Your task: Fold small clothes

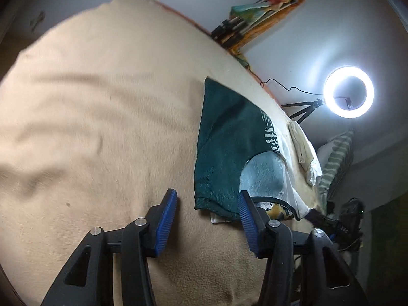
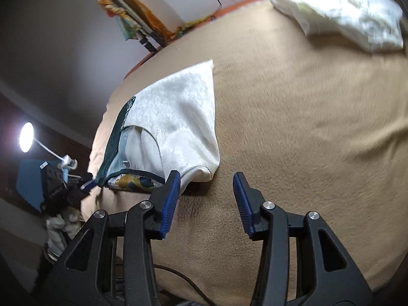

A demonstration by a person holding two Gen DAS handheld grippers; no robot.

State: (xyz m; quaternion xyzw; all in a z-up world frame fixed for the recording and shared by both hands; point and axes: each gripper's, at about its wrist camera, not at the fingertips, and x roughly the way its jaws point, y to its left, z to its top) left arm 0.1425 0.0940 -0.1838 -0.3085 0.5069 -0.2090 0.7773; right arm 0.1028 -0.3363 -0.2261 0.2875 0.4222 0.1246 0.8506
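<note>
1. Your left gripper [image 1: 207,219]: fingers apart, empty, over the beige blanket [image 1: 102,127] beside the green-and-white shirt [image 1: 224,148].
2. Your right gripper [image 2: 207,199]: fingers apart, at the shirt's white half [image 2: 178,117] (green barely visible here).
3. Only the left view shows the ring light [image 1: 348,92].

Matt, fuzzy tan blanket [image 1: 89,127], napped like fleece. Dark green shirt [image 1: 219,140] in soft cloth with a faint sheen, turning to white towel-like weave on its right half [image 2: 178,107]. Rumpled white cloth [image 2: 344,12] at the far right. Gripper [image 1: 207,219] in matt black plastic with ribbed blue rubbery pads [image 1: 167,219] and shiny metal rivets [image 1: 141,221]; same on the right gripper [image 2: 207,199].
</note>
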